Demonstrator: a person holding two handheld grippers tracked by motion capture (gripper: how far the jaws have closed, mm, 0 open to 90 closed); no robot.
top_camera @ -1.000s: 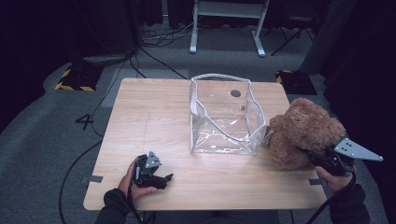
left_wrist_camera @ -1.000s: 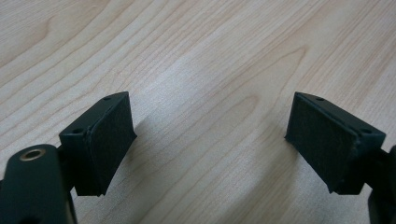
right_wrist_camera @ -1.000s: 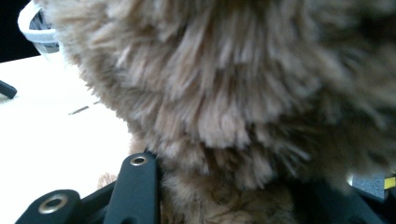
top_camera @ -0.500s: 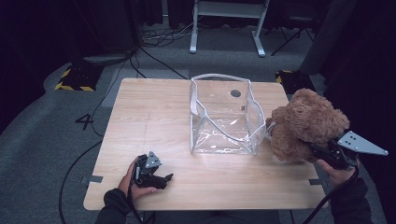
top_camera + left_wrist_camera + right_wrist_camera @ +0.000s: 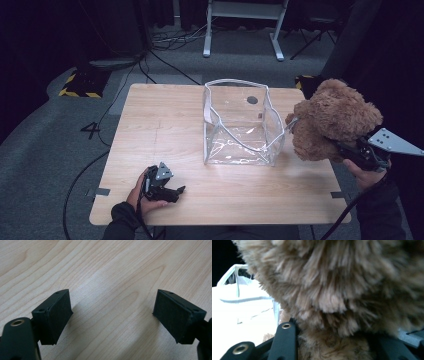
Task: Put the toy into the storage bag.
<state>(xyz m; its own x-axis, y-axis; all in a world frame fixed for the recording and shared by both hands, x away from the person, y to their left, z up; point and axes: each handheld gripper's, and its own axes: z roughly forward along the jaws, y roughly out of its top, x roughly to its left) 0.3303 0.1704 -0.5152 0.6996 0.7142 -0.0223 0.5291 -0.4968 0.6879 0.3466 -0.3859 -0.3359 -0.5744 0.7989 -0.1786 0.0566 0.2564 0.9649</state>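
Note:
A brown plush teddy bear hangs above the table's right edge, with my right gripper shut on its lower body. Its fur covers the right gripper view, and the jaws are sunk into it. A clear plastic bag with a white rim stands open at the table's middle, just left of the bear; its rim shows at the left of the right gripper view. My left gripper rests near the front left of the table, open. Its two black pads stand wide apart over bare wood.
The wooden table has bare room left of the bag. A dark round spot shows through the bag's far side. Cables and a metal stand are on the grey floor beyond. Black and yellow tape marks the floor at left.
My right gripper has lifted the bear up off the table beside the bag. The left gripper has stayed put.

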